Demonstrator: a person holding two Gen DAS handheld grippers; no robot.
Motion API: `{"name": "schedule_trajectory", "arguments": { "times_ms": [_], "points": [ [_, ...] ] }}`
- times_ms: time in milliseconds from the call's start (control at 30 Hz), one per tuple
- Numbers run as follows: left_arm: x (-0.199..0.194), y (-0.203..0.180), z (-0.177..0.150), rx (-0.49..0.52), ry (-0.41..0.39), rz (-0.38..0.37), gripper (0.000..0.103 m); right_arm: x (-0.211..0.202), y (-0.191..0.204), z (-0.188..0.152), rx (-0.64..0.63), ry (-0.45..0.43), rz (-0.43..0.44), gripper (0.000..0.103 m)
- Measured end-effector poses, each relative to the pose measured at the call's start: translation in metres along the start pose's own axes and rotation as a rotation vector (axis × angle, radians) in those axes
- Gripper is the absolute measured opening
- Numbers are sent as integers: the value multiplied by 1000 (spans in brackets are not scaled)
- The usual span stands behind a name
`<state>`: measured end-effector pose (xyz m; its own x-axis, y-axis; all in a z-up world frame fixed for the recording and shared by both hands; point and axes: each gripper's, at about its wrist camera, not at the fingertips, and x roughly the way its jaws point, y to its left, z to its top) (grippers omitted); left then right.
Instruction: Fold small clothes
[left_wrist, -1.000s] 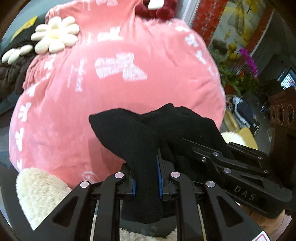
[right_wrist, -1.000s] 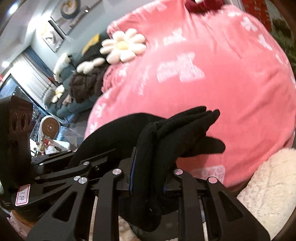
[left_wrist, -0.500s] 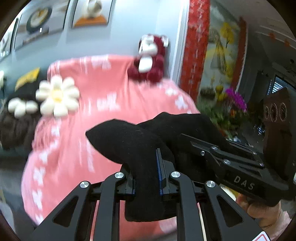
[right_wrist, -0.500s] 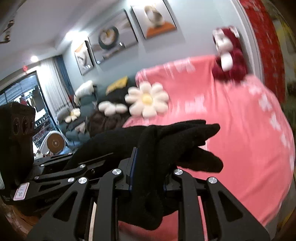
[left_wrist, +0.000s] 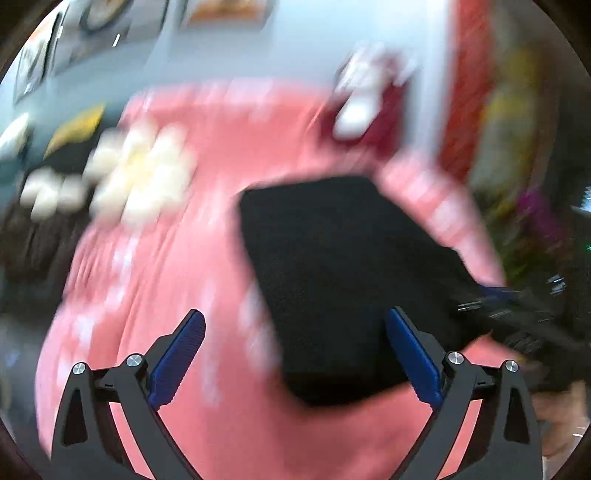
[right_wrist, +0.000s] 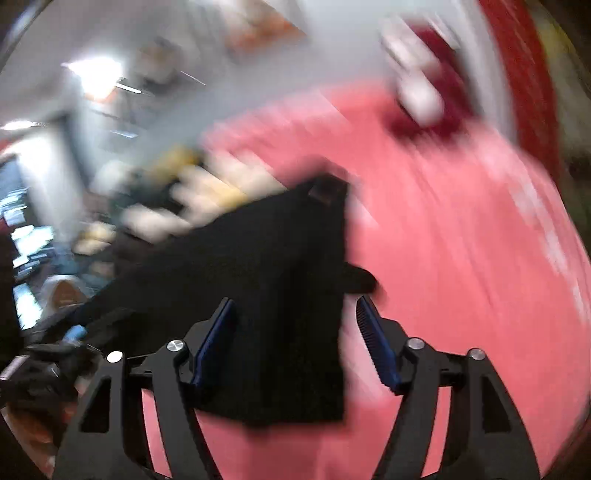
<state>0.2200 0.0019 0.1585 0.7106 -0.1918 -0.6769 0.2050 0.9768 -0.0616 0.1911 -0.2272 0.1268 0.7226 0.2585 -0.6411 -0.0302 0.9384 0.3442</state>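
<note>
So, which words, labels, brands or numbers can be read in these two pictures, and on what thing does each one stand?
No text can be read; both views are blurred by motion.
White marks on the pink blanket: too smeared to tell whether they are letters.
Framed pictures on the wall: too blurred, no words visible.
Black garment, left gripper and right gripper: no label or brand shows.

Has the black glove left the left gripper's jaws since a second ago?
Yes. The left gripper has just opened; the glove now lies right of centre on the pink blanket.
</note>
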Motion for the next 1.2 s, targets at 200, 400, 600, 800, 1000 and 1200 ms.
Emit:
{"name": "schedule_trajectory", "arguments": {
  "times_ms": [200, 400, 600, 800, 1000, 1200],
  "points": [
    [95, 55, -87, -152, 255, 7, 74, 51, -55, -67, 97, 143, -8, 56],
    [136, 52, -84, -300, 305, -138, 77, 100, -63, -38, 176, 166, 53, 66],
    [189, 38, -74, -306, 342, -140, 64, 167, -55, -43, 155, 294, 71, 53],
    [173, 55, -58, -346, 292, -238, 11, 130, -25, -33, 130, 216, 192, 15],
    [178, 49, -71, -234, 364, -147, 30, 146, -23, -60, 72, 251, 17, 29],
    [127, 23, -72, -66, 221, -30, 58, 96, -11, -50, 71, 149, 60, 26]
  ]
}}
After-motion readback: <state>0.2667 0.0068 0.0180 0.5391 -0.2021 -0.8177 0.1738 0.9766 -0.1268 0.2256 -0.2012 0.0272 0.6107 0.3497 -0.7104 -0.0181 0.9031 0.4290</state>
